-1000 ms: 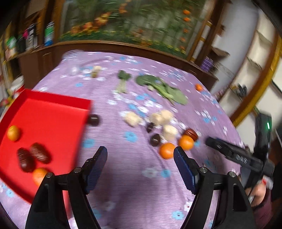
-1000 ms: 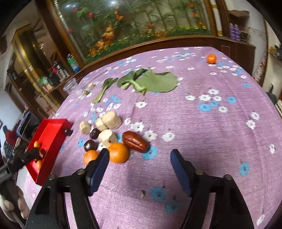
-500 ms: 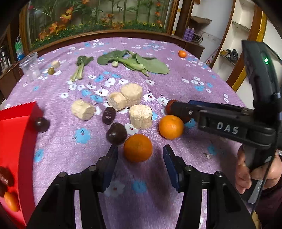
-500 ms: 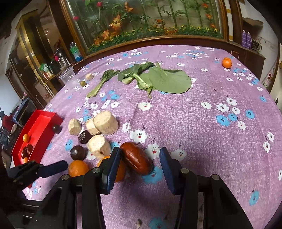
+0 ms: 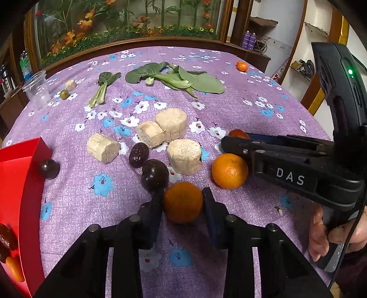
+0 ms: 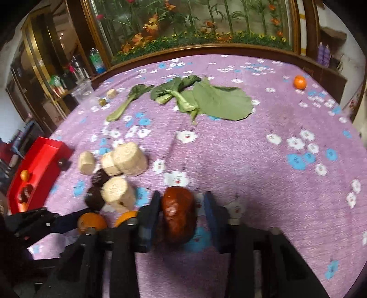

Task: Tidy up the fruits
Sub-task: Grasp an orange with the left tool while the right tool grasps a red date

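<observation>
My left gripper (image 5: 183, 201) just closing, pinching orange (image 5: 183, 202); right gripper (image 6: 182, 214) just closing around brown fruit (image 6: 177, 214), clamped.

glass-fronted plant display (image 5: 128, 20) behind; wooden shelves (image 5: 305, 68) right.

tray (image 5: 34, 149) left of table (image 5: 263, 110); leaves (image 5: 183, 79) at back; chunks (image 5: 181, 155) behind tangerine (image 5: 183, 201)
</observation>
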Action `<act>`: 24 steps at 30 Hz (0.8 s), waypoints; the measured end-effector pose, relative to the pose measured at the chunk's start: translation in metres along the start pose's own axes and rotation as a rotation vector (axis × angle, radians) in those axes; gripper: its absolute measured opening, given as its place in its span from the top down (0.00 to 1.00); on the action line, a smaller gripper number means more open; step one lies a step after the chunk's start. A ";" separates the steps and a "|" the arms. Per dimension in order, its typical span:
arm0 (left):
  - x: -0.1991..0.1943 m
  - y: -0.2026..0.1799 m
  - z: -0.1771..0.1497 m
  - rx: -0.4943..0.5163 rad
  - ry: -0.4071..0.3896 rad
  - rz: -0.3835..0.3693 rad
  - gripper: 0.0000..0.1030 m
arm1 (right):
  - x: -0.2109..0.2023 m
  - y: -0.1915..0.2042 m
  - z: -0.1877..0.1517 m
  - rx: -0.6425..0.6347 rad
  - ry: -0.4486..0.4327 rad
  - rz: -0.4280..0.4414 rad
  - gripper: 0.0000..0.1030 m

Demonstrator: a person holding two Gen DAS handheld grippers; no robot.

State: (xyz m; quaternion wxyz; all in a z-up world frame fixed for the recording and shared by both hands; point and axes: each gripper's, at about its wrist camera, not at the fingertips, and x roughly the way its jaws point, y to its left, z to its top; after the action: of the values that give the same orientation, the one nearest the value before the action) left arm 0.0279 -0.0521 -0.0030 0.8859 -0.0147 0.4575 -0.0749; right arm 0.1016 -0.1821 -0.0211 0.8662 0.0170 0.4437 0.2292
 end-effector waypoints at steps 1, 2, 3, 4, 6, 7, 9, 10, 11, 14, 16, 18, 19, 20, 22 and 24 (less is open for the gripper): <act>0.000 0.000 0.000 -0.001 -0.003 -0.006 0.64 | -0.001 -0.001 -0.001 0.008 0.001 -0.006 0.69; 0.000 -0.001 -0.001 0.000 -0.008 -0.013 0.63 | -0.001 -0.001 -0.001 0.014 0.002 -0.005 0.69; -0.001 -0.002 -0.002 0.004 -0.009 -0.010 0.63 | -0.003 -0.001 -0.002 0.021 0.003 -0.004 0.69; -0.001 -0.002 -0.003 0.009 -0.008 -0.005 0.65 | -0.005 -0.002 -0.003 0.029 0.003 -0.004 0.69; -0.004 0.002 -0.004 -0.012 -0.003 -0.020 0.69 | -0.010 -0.002 -0.005 0.040 -0.002 -0.004 0.69; -0.008 0.006 -0.006 -0.037 -0.006 -0.041 0.70 | -0.014 -0.002 -0.006 0.044 -0.007 -0.005 0.69; -0.015 0.011 -0.009 -0.057 -0.020 -0.045 0.70 | -0.023 0.000 -0.008 0.048 -0.022 -0.002 0.69; -0.021 0.015 -0.011 -0.076 -0.030 -0.054 0.70 | -0.030 0.002 -0.009 0.049 -0.033 0.003 0.69; -0.027 0.020 -0.013 -0.101 -0.038 -0.070 0.70 | -0.034 0.003 -0.010 0.048 -0.038 0.006 0.69; -0.047 0.036 -0.022 -0.173 -0.068 -0.101 0.70 | -0.050 0.014 -0.011 0.035 -0.058 0.029 0.69; -0.061 0.049 -0.028 -0.220 -0.094 -0.112 0.70 | -0.061 0.025 -0.012 0.020 -0.071 0.049 0.69; -0.077 0.066 -0.034 -0.270 -0.126 -0.107 0.69 | -0.069 0.037 -0.012 0.003 -0.080 0.070 0.69; -0.088 0.080 -0.039 -0.307 -0.149 -0.091 0.69 | -0.074 0.046 -0.013 -0.012 -0.085 0.086 0.68; -0.097 0.091 -0.043 -0.334 -0.167 -0.076 0.69 | -0.076 0.053 -0.012 -0.023 -0.087 0.099 0.68; -0.113 0.113 -0.052 -0.385 -0.198 -0.040 0.69 | -0.080 0.070 -0.012 -0.047 -0.088 0.129 0.68; -0.127 0.135 -0.061 -0.435 -0.226 0.006 0.69 | -0.082 0.089 -0.013 -0.074 -0.080 0.161 0.68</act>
State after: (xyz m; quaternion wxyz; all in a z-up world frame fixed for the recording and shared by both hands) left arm -0.0780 0.1025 0.0519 0.9076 -0.2121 0.3611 0.0302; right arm 0.0169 -0.1386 0.0542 0.8621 0.0298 0.3970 0.3134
